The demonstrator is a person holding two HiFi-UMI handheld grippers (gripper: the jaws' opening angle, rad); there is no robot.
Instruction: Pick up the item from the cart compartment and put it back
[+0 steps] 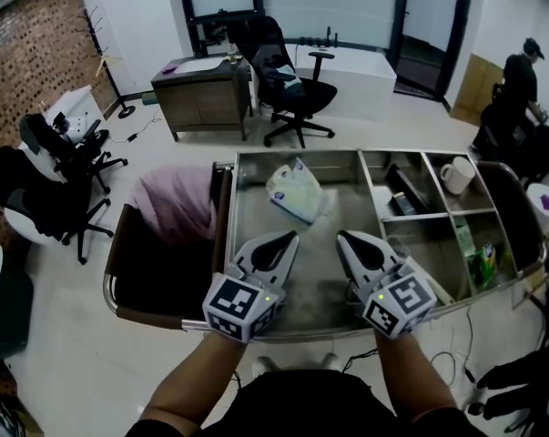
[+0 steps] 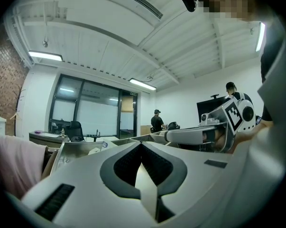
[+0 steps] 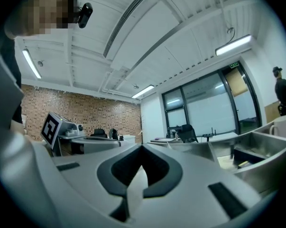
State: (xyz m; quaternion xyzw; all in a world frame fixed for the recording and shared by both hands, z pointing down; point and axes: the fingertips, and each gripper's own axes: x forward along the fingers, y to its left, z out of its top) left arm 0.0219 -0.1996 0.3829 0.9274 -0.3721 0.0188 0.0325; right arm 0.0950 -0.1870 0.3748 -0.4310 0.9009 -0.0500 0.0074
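A steel cart (image 1: 374, 315) stands in front of me with several compartments. In its large left compartment lies a white plastic packet (image 1: 297, 190). The small right compartments hold a white mug (image 1: 456, 175), a black item (image 1: 403, 194) and green packets (image 1: 479, 264). My left gripper (image 1: 289, 236) and right gripper (image 1: 343, 236) hover side by side over the near part of the large compartment, both shut and holding nothing. They point up and forward, short of the packet. The left gripper view shows shut jaws (image 2: 142, 144) and the right gripper (image 2: 214, 127) beside them; the right gripper view shows its shut jaws (image 3: 142, 147).
A dark bag with pink cloth (image 1: 174, 204) hangs on the cart's left end. Black office chairs (image 1: 288, 80) (image 1: 46, 203) and a wooden desk (image 1: 201, 94) stand beyond. A person (image 1: 520, 80) stands at the far right. Cables lie on the floor at the lower right.
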